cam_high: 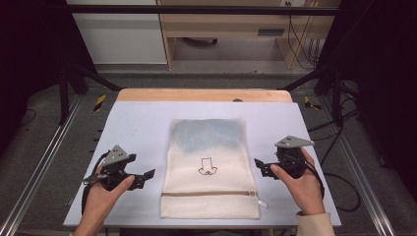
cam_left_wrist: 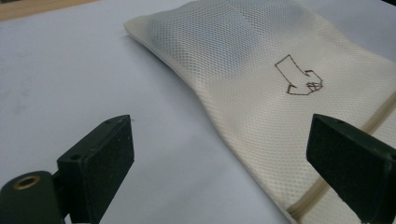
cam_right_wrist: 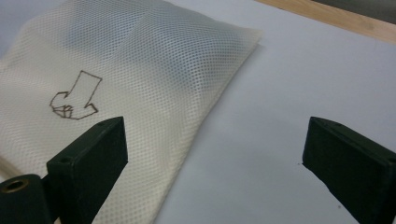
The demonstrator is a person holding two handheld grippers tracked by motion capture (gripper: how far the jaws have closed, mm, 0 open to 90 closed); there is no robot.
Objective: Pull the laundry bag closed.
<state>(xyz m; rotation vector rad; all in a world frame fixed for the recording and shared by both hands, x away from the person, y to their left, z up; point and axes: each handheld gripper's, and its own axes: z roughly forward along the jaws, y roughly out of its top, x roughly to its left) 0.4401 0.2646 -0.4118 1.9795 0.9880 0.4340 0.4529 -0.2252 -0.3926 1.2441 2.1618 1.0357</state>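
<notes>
High view is showing the left gripper (cam_high: pixel 143 177) hovering just off the left edge of a cream mesh laundry bag (cam_high: pixel 210 169), its jaws spread wide with nothing between them, a hand (cam_high: pixel 101 196) wrapping its body from below. Opposite it, the right gripper (cam_high: pixel 261 167) is hanging just beside the bag's right edge, likewise released and gripping nothing, with the other hand (cam_high: pixel 302 184) clasping it and a pale sleeve cuff (cam_high: pixel 312 223) showing at the bottom. Left gripper view is looking between two parted black jaws onto bare sheet and the bag's long edge (cam_left_wrist: pixel 261 93); right gripper view is giving the mirror of that, with the bag (cam_right_wrist: pixel 121 84) passing under one jaw and open sheet under the other.

The bag is lying flat in the middle of the table, its zipper (cam_high: pixel 209 193) running across the near end and a small line drawing (cam_high: pixel 207 167) sitting at its centre. Something bluish-grey is showing faintly through the mesh at the far half.

Under it all, a pale lavender-white sheet (cam_high: pixel 142 123) is covering the table, with a strip of bare wooden tabletop (cam_high: pixel 201 95) peeking out along the far side. Metal rails (cam_high: pixel 46 157) are flanking the table on both sides. Beyond, grey floor (cam_high: pixel 226 66) is stretching toward a white cabinet (cam_high: pixel 118 34) and a wooden desk frame (cam_high: pixel 231 24), with dark cables (cam_high: pixel 302 44) dangling at the right.
</notes>
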